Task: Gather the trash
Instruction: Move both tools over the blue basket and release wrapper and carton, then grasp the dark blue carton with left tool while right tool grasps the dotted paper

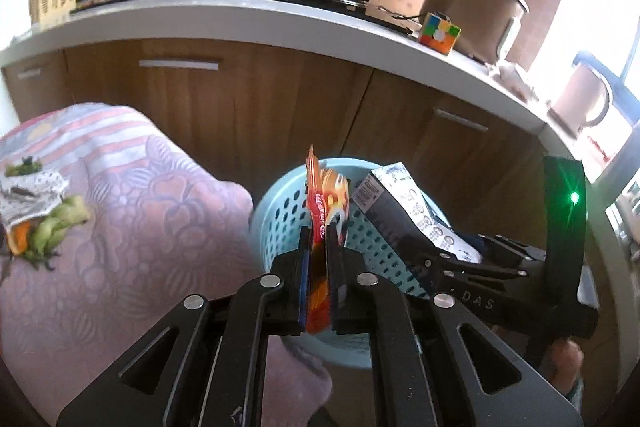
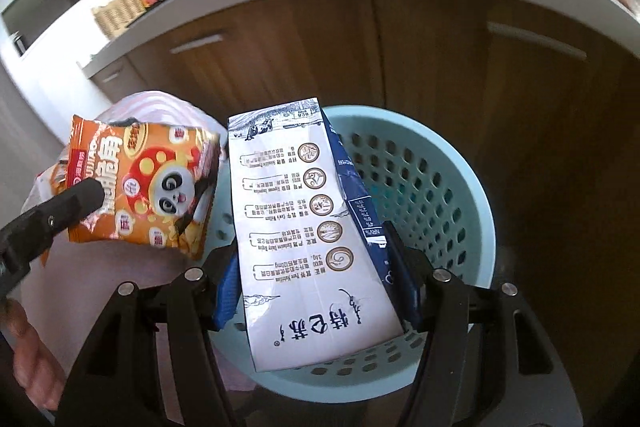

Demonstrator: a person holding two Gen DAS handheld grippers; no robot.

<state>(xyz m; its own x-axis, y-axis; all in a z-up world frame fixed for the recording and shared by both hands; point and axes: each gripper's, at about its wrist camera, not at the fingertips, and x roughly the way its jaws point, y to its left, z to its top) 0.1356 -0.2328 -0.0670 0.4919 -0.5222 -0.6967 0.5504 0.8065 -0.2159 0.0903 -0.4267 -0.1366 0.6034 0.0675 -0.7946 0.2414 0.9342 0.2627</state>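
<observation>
A kitchen, wood cabinets under a white counter (image 1: 248, 23). Both grippers hang over the blue perforated basket (image 2: 460, 163) — left gripper (image 1: 318, 251) pinching an orange snack bag (image 2: 140, 187), right gripper (image 2: 316, 267) clamping a milk carton (image 2: 304, 227) — apparently poised for dropping in.

The left gripper (image 1: 318, 251) was clamped edge-on around a snack packet (image 1: 322, 211), fingers nearly together. The right gripper (image 2: 312, 251) held a milk carton (image 2: 312, 227) between its widely spread fingers, beside the left.
</observation>
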